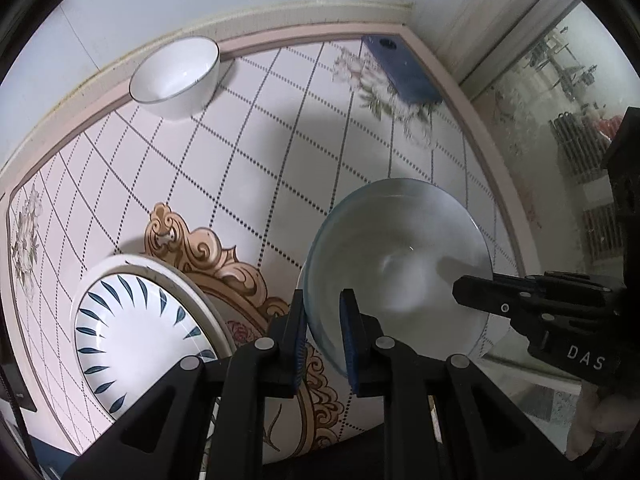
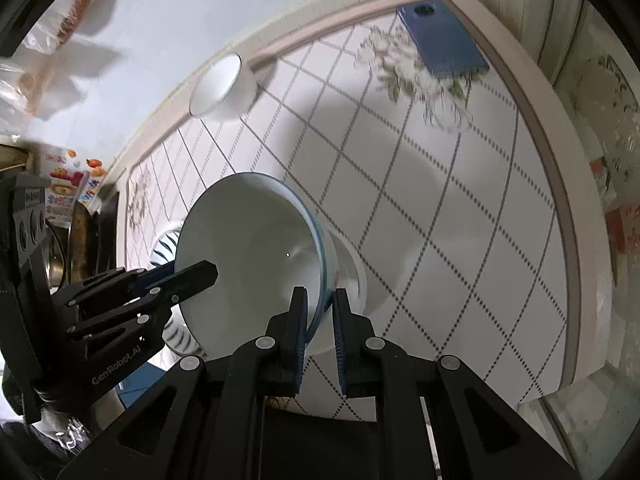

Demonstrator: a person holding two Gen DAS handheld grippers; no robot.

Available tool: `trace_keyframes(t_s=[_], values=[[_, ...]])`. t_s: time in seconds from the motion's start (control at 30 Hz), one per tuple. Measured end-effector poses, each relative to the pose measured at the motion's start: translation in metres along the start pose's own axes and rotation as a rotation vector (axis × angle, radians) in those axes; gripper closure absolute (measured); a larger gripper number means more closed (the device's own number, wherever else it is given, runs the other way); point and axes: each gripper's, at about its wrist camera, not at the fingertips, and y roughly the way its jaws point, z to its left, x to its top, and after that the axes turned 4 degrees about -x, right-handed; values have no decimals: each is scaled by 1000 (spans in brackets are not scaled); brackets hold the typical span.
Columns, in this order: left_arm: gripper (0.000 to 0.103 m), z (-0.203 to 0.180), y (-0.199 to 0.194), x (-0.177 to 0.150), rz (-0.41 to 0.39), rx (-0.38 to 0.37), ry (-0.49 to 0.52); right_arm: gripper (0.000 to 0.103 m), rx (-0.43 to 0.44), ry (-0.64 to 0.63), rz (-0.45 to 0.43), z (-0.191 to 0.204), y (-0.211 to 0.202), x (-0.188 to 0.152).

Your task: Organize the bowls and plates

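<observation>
A: Both grippers on one bowl. Left gripper (image 1: 323, 312) clamped on the near rim of the big white bowl (image 1: 400, 264), blue pads either side of the wall.

B: Same from the other side. Right gripper (image 2: 320, 308) pinched shut over that bowl's (image 2: 248, 256) blue-edged rim, one pad inside, one outside.

A: Bowl tilted, mouth turned toward the cameras, inside bare and white. Held above the table (image 1: 280, 128), with another white rim showing just beneath it.

B: Confirmed here: a second white dish (image 2: 352, 276) right behind the tilted bowl, touching or nearly touching; cannot tell which.

A: Off to the left, a plate with blue leaf marks (image 1: 132, 336), flat on the patterned cloth, apart from the bowl.

B: Barely visible from this side, only its striped edge (image 2: 164, 246) peeking out behind the bowl.

A: Far back, a small white bowl (image 1: 176, 74), upright, close to the wall edge of the table.

B: Seen here too (image 2: 220, 84), well apart from everything else. And a blue phone (image 2: 444, 40) lying flat at the far corner.

A: Same phone (image 1: 402, 70) in the left view, on the flower print.
</observation>
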Motion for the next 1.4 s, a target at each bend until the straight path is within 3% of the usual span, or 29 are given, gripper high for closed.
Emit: trace_keyframes(t_s=[0.8, 1.0, 1.1, 1.23, 1.4], values=[[89, 9, 39, 1, 108, 28, 12, 88, -74, -16, 119, -2, 48, 2], [89, 18, 14, 7, 81, -1, 0, 88, -48, -5, 154, -3, 41, 13], [88, 37, -16, 22, 15, -39, -62, 87, -42, -16, 129, 0, 16, 28], [70, 82, -41, 65, -67, -83, -191, 54, -8, -9, 36, 8, -16, 71], [70, 162, -31, 124, -118, -70, -404, 51, 98, 13, -71, 29, -8, 148]])
